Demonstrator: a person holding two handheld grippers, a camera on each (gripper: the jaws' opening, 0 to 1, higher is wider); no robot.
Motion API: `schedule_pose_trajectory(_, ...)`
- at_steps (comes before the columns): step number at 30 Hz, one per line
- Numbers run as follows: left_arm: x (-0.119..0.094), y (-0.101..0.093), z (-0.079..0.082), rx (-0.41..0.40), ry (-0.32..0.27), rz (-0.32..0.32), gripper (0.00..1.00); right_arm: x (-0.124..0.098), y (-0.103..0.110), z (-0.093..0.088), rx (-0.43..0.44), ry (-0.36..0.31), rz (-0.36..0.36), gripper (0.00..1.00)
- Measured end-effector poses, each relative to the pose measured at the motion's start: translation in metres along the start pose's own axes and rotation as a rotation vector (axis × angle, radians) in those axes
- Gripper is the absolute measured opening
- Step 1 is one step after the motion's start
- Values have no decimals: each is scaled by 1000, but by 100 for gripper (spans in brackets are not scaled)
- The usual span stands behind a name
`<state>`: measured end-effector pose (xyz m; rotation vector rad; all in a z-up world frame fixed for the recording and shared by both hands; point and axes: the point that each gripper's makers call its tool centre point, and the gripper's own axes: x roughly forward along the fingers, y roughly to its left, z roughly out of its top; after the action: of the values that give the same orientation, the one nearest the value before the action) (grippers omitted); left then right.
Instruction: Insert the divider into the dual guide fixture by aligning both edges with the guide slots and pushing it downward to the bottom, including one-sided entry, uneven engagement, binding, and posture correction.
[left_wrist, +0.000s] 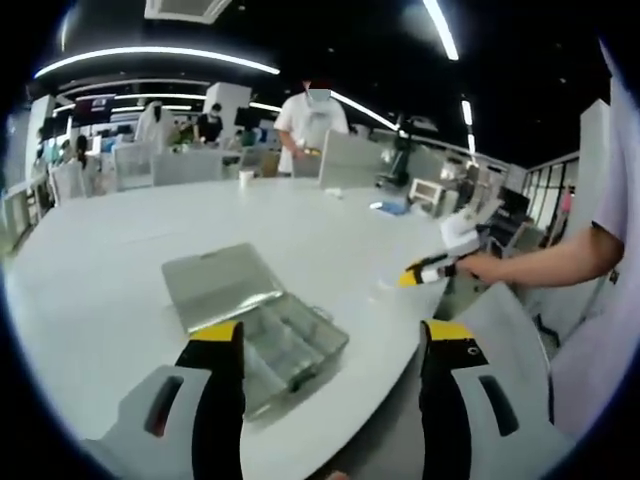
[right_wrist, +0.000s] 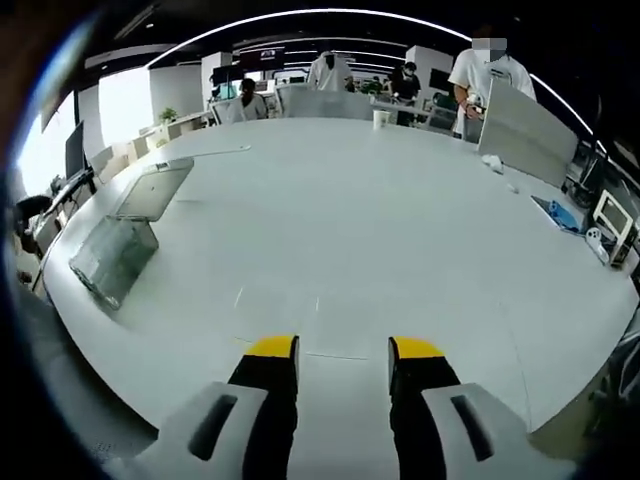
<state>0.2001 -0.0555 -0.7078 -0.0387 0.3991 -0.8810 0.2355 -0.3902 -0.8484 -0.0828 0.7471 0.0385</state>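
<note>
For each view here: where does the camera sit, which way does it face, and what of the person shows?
Left gripper view: rides the left gripper, jaws apart, facing the open clear organizer box; the right gripper and the person's forearm enter from the right.
Right gripper view: rides the right gripper, jaws apart, looking across the white table.
Shared: box, table.

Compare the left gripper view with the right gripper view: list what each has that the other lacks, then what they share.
Left gripper view: the right gripper entering from the right in a person's hand, and the left gripper, open. Right gripper view: the right gripper's own open jaws over bare tabletop, and a paper cup far across. Both: the white table, the clear organizer case with its lid open, and people standing beyond.
</note>
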Motion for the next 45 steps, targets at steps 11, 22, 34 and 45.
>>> schedule_pose_trajectory(11,4,-6,-1,-11,1,16,69,12,1,-3,4,28,26,35)
schedule_pose_trajectory(22,3,-4,-3,-19,10,30,69,17,1,0,6,30,34,35)
schedule_pose_trajectory(34,1,-4,-8,-29,16,31,69,18,-5,-2,11,36,22,36)
schedule_pose_trajectory(45,4,-4,-9,-35,16,23,69,18,-5,-8,30,55,19,38)
